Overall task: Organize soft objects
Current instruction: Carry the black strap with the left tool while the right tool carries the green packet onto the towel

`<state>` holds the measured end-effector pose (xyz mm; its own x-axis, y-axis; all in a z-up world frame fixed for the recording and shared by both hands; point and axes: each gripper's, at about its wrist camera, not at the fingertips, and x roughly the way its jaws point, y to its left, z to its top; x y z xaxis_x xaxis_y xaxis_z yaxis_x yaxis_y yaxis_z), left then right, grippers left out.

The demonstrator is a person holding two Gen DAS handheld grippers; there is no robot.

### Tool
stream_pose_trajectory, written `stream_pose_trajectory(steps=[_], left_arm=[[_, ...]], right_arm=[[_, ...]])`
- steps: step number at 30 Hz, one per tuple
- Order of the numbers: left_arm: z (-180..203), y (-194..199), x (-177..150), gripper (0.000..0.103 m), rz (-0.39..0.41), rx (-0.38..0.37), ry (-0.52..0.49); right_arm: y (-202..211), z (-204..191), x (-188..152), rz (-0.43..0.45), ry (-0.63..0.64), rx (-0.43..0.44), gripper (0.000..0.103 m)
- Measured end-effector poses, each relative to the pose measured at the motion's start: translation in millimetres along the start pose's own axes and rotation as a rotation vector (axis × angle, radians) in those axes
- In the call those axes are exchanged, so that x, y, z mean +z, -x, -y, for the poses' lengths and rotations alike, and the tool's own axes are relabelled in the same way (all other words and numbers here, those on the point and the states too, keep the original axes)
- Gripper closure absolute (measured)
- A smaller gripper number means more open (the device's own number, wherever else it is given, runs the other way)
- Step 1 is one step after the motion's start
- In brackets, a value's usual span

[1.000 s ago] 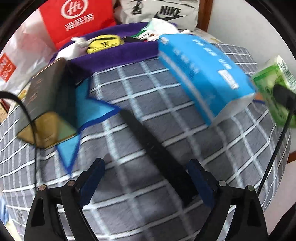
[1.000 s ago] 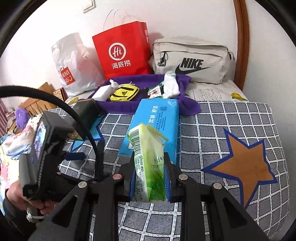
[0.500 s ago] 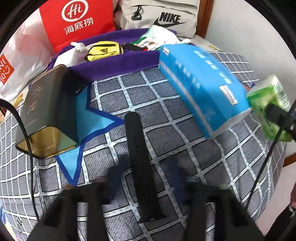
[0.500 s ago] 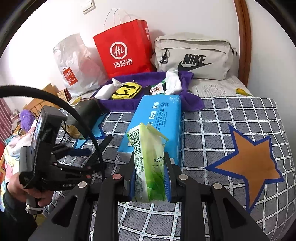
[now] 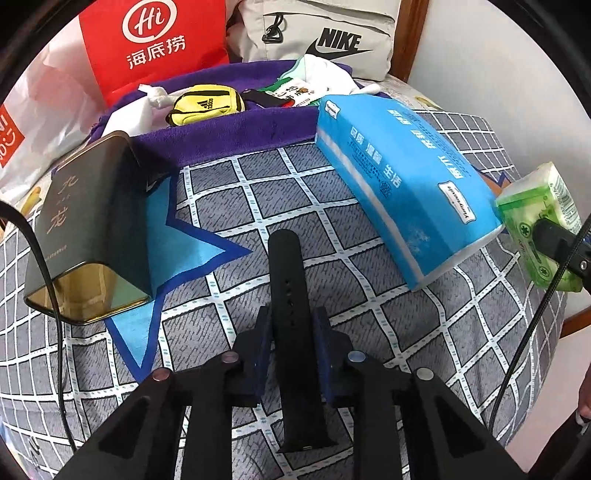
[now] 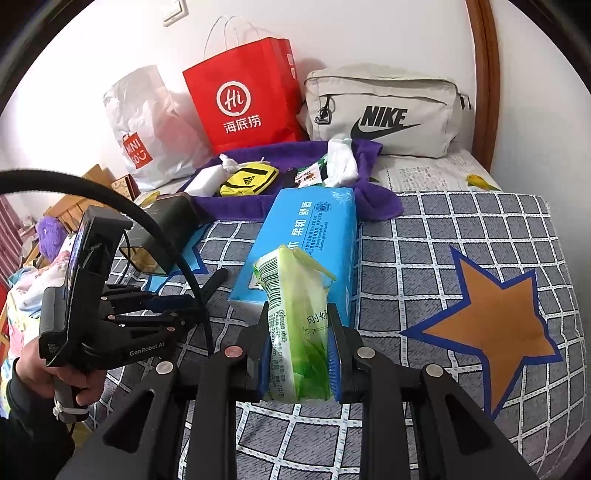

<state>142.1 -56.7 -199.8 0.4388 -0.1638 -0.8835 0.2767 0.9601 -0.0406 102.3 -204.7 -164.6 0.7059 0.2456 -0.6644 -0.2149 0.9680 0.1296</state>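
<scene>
- Left wrist view: left gripper [image 5: 291, 325] had just been closing; jaws wide a sec ago w/ the black watch strap [image 5: 291, 306] lying loose betw them, now narrow, blue pads [image 5: 263, 332] pressed on both sides of the strap.
- Strap ran straight fwd from betw the pads, far tip pointing ahead; near end showed below the pads, over the checked bedspread [image 5: 369, 295]. A sec ago it lay slanted, now lined up w/ the gripper.
- Ahead-left of the gripper: dark gold-edged tin box [image 5: 88, 221] on the blue star patch [image 5: 177, 251], same spot as before.
- Ahead-right: blue tissue pack [image 5: 402, 192], unmoved; far right, green tissue packet [image 5: 539, 225] in the other gripper's pad.
- Further ahead: purple cloth [image 5: 236, 133] w/ yellow pouch [image 5: 205, 105] on it, red paper bag [image 5: 155, 44] and beige Nike bag [image 5: 325, 33] behind.
- Right wrist view: right gripper [image 6: 297, 354] narrow, clamped on the green tissue packet [image 6: 299, 325], upright betw its pads; no change vs a sec ago.
- Just ahead of it: blue tissue pack [image 6: 306, 243], lengthwise away.
- Left of it: a hand [image 6: 40, 373] on the left gripper [image 6: 199, 299]; strap tip [image 6: 218, 278] stuck out past its jaws, which a sec ago showed no strap.
- Right: orange star patch [image 6: 491, 328] on bedspread [image 6: 424, 236].
</scene>
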Motion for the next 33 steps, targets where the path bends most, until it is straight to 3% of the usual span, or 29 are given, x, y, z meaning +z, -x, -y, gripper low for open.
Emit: stream_pose_trajectory(steps=[8, 23, 33], left_arm=[[-6, 16, 7, 0.083, 0.004, -0.059, 0.018], [-38, 71, 41, 0.083, 0.127, -0.07, 0.021], [-77, 110, 54, 0.083, 0.208, -0.036, 0.075]], right_arm=[[9, -3, 9, 0.012, 0.017, -0.015, 0.078], [9, -17, 58, 0.061, 0.04, 0.036, 0.078], [-2, -31, 88, 0.076, 0.091, 0.062, 0.078]])
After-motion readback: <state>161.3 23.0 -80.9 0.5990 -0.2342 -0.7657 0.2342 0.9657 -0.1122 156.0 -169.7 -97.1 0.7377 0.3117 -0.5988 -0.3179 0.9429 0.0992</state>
